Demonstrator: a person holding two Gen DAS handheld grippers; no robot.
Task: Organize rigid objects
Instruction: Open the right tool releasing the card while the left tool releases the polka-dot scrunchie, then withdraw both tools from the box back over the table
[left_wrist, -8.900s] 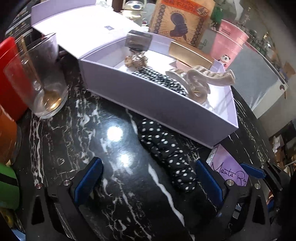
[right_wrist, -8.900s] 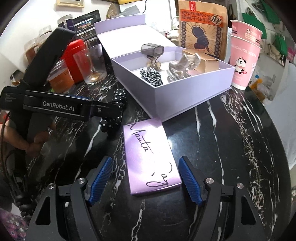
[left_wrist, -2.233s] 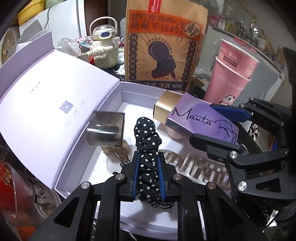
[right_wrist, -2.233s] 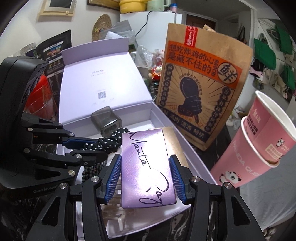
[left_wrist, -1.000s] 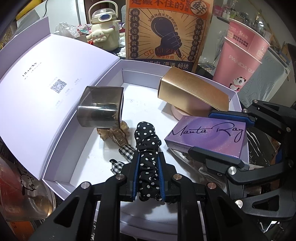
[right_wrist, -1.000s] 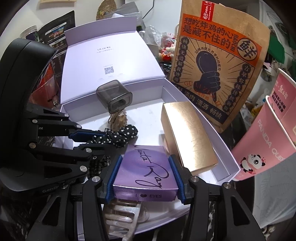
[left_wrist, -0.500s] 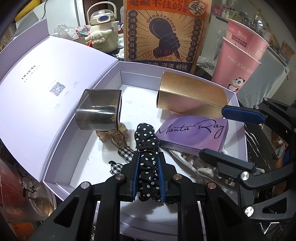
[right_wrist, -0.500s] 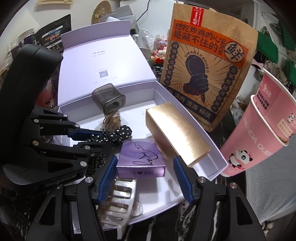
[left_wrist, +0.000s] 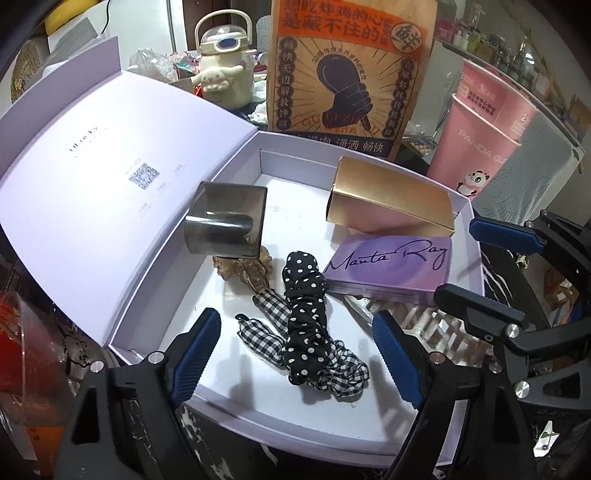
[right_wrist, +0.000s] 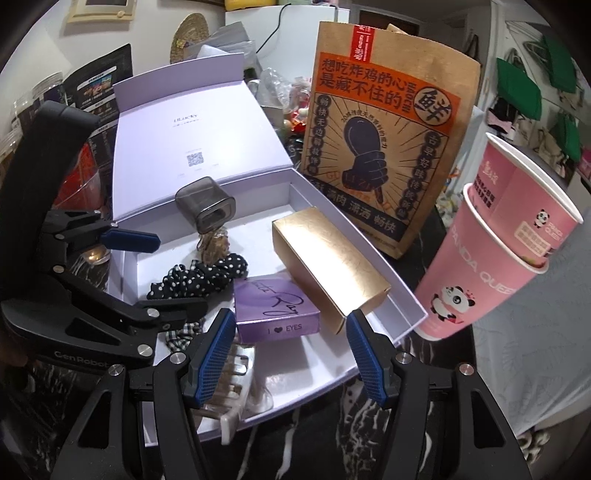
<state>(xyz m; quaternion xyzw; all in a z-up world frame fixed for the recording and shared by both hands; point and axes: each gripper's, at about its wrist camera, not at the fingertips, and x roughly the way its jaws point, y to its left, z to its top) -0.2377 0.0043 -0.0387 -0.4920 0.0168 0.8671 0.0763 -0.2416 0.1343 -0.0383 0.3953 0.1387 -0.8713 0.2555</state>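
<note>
An open lilac box holds a black polka-dot scrunchie, a checked scrunchie, a purple "Manta Ray" box, a gold box, a grey translucent clip and a cream claw clip. My left gripper is open over the scrunchie, touching nothing. My right gripper is open just in front of the purple box; its fingers show in the left wrist view.
The box's raised lid stands at the left. A brown paper bag stands behind the box, and stacked pink cups at the right. A glass and red container stand left. The table is black marble.
My left gripper has opened and let the polka-dot scrunchie drop into the box. My right gripper let go of the purple box about half a second ago and has drawn back slightly.
</note>
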